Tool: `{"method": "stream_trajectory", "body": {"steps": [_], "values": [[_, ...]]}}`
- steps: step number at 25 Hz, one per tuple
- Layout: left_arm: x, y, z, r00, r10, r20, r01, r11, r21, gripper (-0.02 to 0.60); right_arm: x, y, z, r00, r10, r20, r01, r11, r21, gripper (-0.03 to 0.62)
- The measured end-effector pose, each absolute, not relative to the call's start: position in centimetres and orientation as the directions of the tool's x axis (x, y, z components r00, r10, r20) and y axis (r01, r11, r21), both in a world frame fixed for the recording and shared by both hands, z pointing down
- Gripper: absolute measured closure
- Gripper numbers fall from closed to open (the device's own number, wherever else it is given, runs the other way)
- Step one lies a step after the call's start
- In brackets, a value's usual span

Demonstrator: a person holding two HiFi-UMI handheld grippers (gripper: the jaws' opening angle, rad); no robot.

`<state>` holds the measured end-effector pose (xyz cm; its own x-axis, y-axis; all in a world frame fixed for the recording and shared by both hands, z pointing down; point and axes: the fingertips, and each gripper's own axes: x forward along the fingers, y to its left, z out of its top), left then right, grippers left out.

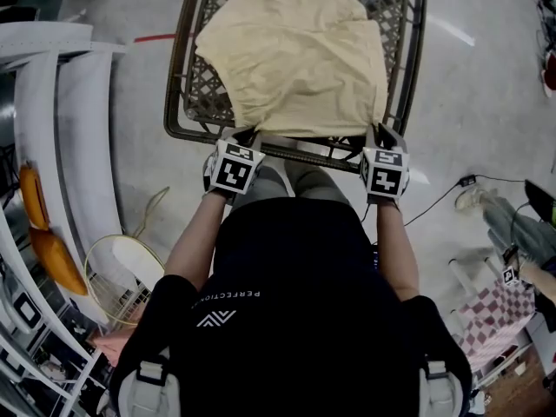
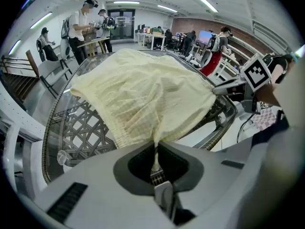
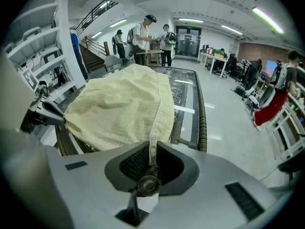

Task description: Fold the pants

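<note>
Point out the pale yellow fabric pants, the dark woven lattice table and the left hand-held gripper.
pale yellow fabric pants [image 1: 295,50], head view, middle of the cloth.
dark woven lattice table [image 1: 201,94], head view, bare lattice at left.
left hand-held gripper [image 2: 155,149], left gripper view, between fingertips pinching the pants.

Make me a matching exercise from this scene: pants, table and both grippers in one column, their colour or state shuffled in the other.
1. pants
2. table
3. left gripper
4. right gripper

A. dark woven rim
B. pale yellow, spread out
C. shut on the pants' near edge, at the head view's right
D. shut on the pants' near edge, at the head view's left

Pairs: 1-B, 2-A, 3-D, 4-C
</note>
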<state>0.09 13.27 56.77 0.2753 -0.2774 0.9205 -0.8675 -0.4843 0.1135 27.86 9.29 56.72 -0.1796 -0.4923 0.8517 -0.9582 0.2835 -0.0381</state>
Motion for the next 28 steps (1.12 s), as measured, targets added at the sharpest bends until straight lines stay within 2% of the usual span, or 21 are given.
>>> {"method": "stream_trajectory", "body": {"steps": [6, 18, 28], "values": [[0.1, 13.2, 55.8, 0.32, -0.263, 0.91, -0.869, -0.465, 0.171, 0.557, 28.3, 9.0, 56.0, -0.205, -0.506, 0.838, -0.961, 0.265, -0.075, 0.539], [0.3, 12.4, 51.9, 0.337, -0.38, 0.861, -0.881, -0.451, 0.146, 0.557, 28.4, 5.4, 51.5, -0.214, -0.625, 0.751, -0.964, 0.258, -0.061, 0.54], [-0.3, 10.8, 49.2, 0.395, -0.408, 0.823, -0.864, -0.47, 0.181, 0.557, 27.3, 1.0, 47.0, -0.212, -0.715, 0.667, -0.973, 0.221, -0.072, 0.54]]}}
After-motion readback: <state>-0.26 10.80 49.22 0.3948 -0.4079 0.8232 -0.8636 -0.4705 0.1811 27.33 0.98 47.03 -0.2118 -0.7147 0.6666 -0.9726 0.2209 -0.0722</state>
